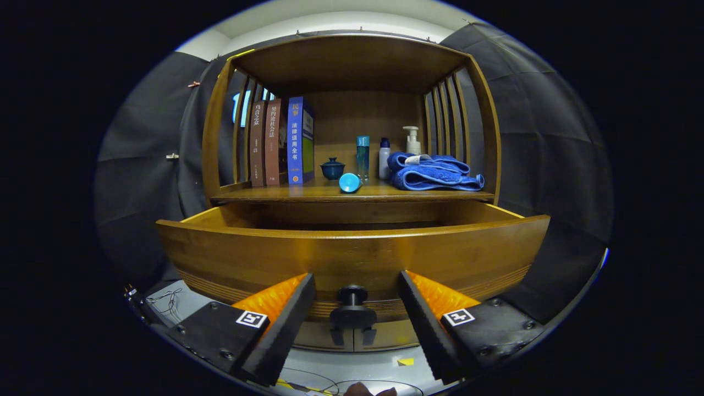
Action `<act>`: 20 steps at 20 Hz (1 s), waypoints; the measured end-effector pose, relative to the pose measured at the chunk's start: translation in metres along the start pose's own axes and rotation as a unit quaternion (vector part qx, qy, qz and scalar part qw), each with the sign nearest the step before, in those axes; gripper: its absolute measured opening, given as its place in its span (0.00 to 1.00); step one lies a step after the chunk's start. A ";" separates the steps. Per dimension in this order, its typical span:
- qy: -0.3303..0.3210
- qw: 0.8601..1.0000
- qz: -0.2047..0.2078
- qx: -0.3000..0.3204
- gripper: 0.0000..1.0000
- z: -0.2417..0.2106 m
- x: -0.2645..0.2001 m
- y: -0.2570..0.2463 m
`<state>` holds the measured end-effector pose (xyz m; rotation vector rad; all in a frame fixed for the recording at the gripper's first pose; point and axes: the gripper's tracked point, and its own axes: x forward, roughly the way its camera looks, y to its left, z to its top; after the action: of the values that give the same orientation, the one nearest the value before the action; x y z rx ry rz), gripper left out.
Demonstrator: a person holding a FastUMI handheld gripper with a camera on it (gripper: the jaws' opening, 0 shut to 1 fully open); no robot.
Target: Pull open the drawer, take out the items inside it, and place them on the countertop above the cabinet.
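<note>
Standing wide apart with nothing held, the tongs (356,308) flank the dark knob (352,296) at lower centre, evidently just used for pulling, since the drawer (352,256) juts open below the bench (308,193), its contents hidden.

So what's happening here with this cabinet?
A person is working a wooden cabinet with a hand-held gripper. The drawer is pulled out, and its dark knob sits in the gap between the open fingers, which do not press on it. What lies inside the drawer is hidden behind its front. On the countertop above stand books, a small lidded cup, bottles, a blue cylinder lying on its side and a folded blue towel.
</note>
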<state>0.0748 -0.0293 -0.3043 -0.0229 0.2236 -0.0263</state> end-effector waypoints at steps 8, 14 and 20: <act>-0.001 1.000 0.001 -0.002 1.00 0.007 0.046 0.000; -0.004 1.000 0.001 -0.008 1.00 0.014 0.076 0.001; -0.010 1.000 0.002 -0.008 1.00 0.019 0.099 0.002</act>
<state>0.1756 -0.0297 -0.3077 -0.0384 0.2045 -0.0199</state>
